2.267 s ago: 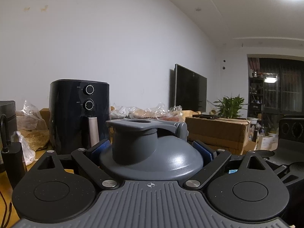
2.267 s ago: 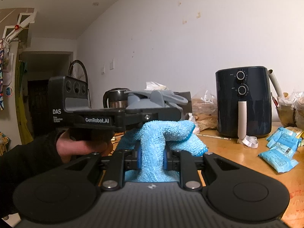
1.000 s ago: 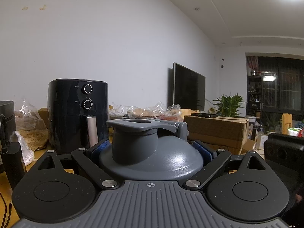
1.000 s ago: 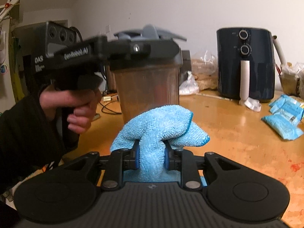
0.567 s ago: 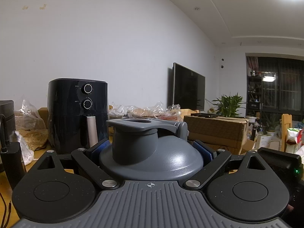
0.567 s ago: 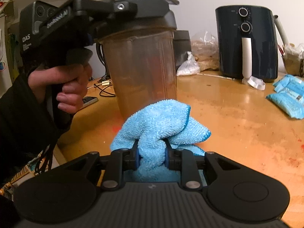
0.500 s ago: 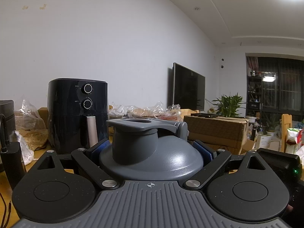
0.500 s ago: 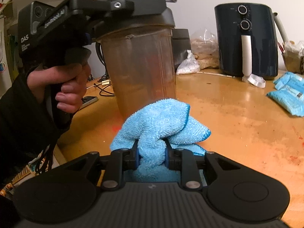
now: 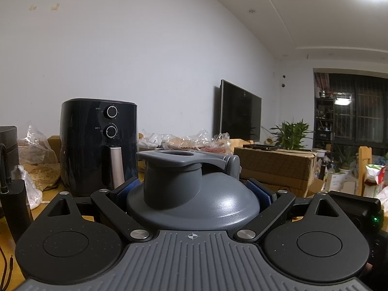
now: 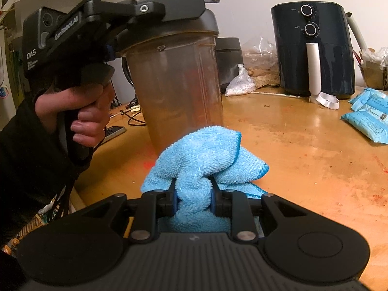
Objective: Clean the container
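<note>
Black left gripper point(image 10: 169, 12) bears white "DAS" lettering at nine o'clock, a silver screw, black sleeve point(image 10: 24, 157) below.

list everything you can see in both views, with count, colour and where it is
container: 1, cloudy brown, grey lid, held upright above the table
cloth: 1, blue, bunched at the container's lower side
air fryer: 1, black, back of table by the wall
packets: a few, light blue, table's right edge
white bag: 1, left of the air fryer
phone: 1, dark, by the cables on the table
table: 1, orange-brown wood, stained
TV: 1, black, on the wall
plant: 1, green, behind a cardboard box
left gripper: jaws shut on the lid
right gripper: jaws shut on the cloth
hand: 1, dark sleeve, on the left gripper's handle
</note>
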{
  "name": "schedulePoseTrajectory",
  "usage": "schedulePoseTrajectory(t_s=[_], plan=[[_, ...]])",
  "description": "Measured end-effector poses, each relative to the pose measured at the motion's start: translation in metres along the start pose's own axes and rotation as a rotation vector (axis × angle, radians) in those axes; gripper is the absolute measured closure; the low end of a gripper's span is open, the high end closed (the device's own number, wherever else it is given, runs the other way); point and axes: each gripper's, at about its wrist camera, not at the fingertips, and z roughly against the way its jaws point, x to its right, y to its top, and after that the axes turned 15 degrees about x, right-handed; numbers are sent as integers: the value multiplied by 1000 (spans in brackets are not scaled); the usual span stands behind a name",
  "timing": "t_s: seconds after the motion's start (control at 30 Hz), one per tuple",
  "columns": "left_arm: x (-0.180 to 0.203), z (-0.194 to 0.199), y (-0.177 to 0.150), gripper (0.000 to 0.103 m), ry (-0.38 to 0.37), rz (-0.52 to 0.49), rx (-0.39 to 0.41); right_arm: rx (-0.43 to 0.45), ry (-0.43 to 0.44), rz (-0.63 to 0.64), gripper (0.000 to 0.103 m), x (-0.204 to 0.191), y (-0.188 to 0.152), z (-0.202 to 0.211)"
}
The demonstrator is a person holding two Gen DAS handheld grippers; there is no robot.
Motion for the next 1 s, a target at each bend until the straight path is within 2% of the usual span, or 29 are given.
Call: schedulePoseTrajectory(t_s=[0.37,1.0], plan=[[0,0,-1,8,0,1,-3,69,0,19,84,-8,9,11],[0,0,1,8,-3,0,-16,256,2,45,84,-18,40,35]])
